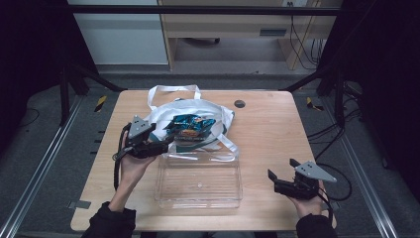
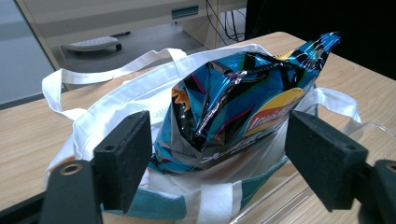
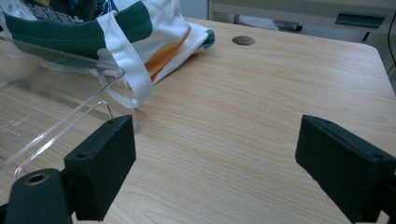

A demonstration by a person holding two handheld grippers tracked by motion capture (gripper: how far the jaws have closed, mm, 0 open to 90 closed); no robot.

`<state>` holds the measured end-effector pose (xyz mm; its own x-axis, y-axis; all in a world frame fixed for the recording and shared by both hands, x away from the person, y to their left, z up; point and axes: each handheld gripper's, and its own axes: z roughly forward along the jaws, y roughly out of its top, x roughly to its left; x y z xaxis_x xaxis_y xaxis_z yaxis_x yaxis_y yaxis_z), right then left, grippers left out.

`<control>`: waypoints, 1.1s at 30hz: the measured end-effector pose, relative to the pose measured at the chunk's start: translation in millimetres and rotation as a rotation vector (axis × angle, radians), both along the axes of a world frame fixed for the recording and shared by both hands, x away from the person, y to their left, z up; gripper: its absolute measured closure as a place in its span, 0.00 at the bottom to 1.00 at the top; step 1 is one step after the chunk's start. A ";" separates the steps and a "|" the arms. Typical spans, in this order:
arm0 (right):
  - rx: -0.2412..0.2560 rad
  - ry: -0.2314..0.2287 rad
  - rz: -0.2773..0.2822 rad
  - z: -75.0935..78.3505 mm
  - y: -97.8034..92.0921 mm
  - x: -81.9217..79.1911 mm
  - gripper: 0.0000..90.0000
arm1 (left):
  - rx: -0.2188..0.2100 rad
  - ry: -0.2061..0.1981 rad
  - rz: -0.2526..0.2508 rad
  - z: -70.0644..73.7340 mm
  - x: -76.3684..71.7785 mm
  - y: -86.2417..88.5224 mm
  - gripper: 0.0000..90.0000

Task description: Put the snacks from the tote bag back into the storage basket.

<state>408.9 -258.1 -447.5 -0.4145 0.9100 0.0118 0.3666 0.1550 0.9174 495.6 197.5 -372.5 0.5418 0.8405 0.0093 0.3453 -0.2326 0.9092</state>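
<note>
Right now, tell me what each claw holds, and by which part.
Nothing. The left claw is open, facing the chip bag in the tote; the right claw is open above bare table.

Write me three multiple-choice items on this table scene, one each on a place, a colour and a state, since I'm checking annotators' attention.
1. Where is the shiny blue crisp packet?
A. In the white cloth tote bag
B. In the clear plastic tray
C. On the bare wooden table

2. What colour is the band along the tote bag's edge?
A. Red
B. Green
C. Yellow

3. How stands the right gripper?
A. Shut on the tray
B. Shut on a strap
C. Open, holding nothing

Answers: 1 A, the packet pokes out of the bag's mouth; 2 B, a green band shows in both gripper views; 3 C, its jaws stand apart over bare wood.
</note>
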 end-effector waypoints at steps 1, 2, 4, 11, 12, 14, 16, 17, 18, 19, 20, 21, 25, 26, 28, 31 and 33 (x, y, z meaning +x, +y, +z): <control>0.000 0.000 0.000 0.0 0.0 0.0 0.14 | 0.004 0.003 -0.003 -0.6 1.5 -0.6 0.27; 0.000 0.000 0.000 0.0 0.1 0.0 0.14 | 0.005 0.005 -0.002 -1.4 2.9 -1.6 0.29; 0.000 0.000 0.000 0.0 0.1 0.0 0.14 | 0.016 0.010 0.001 -2.5 5.5 -3.2 0.30; 0.000 0.000 0.000 -0.2 0.0 0.4 0.14 | 0.022 0.018 0.004 -5.7 14.2 -4.8 0.38; 0.000 0.001 0.000 -0.1 0.0 0.3 0.14 | 0.018 0.017 0.003 -6.1 15.3 -5.5 0.40; 0.001 0.000 0.001 -0.1 0.0 0.4 0.14 | 0.022 0.018 0.001 -6.2 16.0 -5.8 0.43; 0.002 0.002 0.000 -0.1 0.1 0.3 0.14 | 0.020 0.022 0.002 -6.6 18.0 -6.9 0.47; 0.003 0.001 0.001 -0.1 0.0 0.4 0.14 | 0.019 0.024 0.001 -6.8 19.2 -7.4 0.47; 0.000 0.000 0.000 -0.1 -0.1 0.4 0.14 | 0.021 0.026 0.001 -6.8 20.2 -7.6 0.48; 0.002 0.000 0.001 -0.1 -0.1 0.4 0.14 | 0.020 0.035 -0.006 -7.1 22.2 -8.4 0.52; 0.002 0.002 0.001 -0.1 0.0 0.3 0.14 | 0.020 0.035 -0.006 -7.1 22.2 -8.4 0.54; 0.002 0.002 0.001 -0.1 0.0 0.3 0.14 | 0.016 0.036 -0.006 -7.6 23.3 -9.5 0.54; 0.003 0.001 0.002 -0.1 0.0 0.4 0.14 | 0.016 0.051 -0.011 -8.8 26.6 -12.0 0.69; 0.001 0.002 0.001 -0.1 0.0 0.3 0.14 | 0.013 0.054 -0.018 -8.7 27.2 -11.9 0.69; 0.001 0.001 0.001 -0.1 -0.1 0.4 0.14 | 0.000 0.061 -0.016 -8.6 28.6 -12.2 0.81; 0.001 0.003 0.002 -0.2 0.1 0.5 0.14 | -0.004 0.068 -0.020 -8.5 29.5 -11.3 0.87; 0.001 0.003 0.003 -0.2 0.1 0.5 0.14 | -0.007 0.071 -0.019 -8.8 30.0 -10.8 0.92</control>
